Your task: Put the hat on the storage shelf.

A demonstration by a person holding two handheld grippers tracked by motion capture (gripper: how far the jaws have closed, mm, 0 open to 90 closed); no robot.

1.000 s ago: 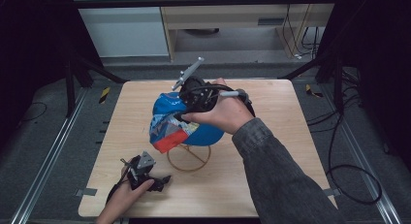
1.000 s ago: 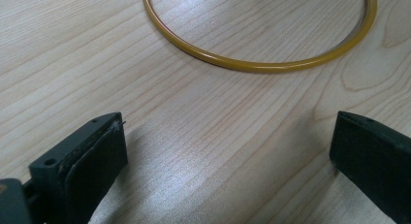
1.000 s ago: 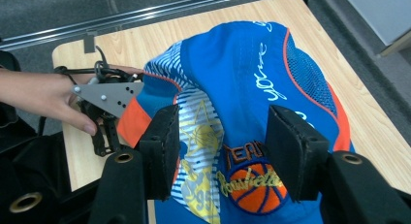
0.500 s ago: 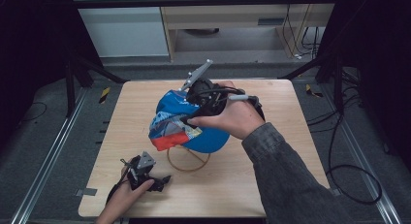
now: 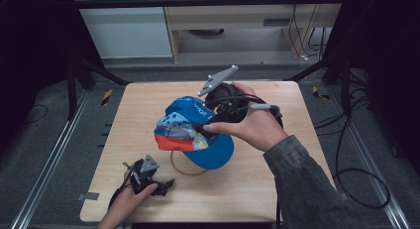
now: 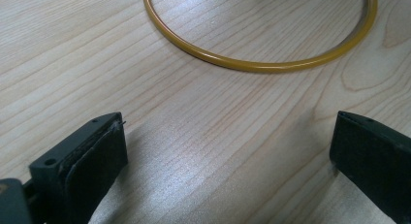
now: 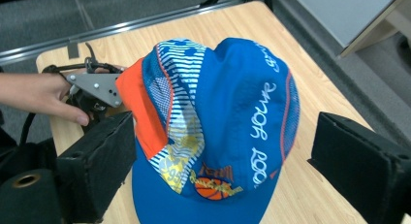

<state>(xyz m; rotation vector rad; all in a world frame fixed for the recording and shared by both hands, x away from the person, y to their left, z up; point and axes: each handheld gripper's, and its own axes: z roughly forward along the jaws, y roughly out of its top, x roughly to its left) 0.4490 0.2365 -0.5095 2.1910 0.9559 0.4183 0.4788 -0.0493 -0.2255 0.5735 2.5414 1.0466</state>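
Note:
A blue cap (image 5: 198,127) with orange and striped panels sits raised above the wooden table (image 5: 138,110), over a yellow ring (image 5: 181,167). My right gripper (image 5: 212,124) is held by a hand just right of the cap. Its jaws stand wide open on either side of the cap (image 7: 218,122), with the right gripper (image 7: 223,151) not closed on it. My left gripper (image 5: 163,183) rests at the table's front left, held by a hand. The left gripper (image 6: 228,151) is open over bare wood, a little short of the yellow ring (image 6: 261,64).
Black cables trail from the right gripper across the table's right side. The left gripper (image 7: 94,90) and its hand lie beyond the cap in the right gripper view. Metal rails and dark floor border the table.
The right hand and its gripper have shifted to the right along the cap. The cap has moved slightly with it. The left gripper has stayed put.

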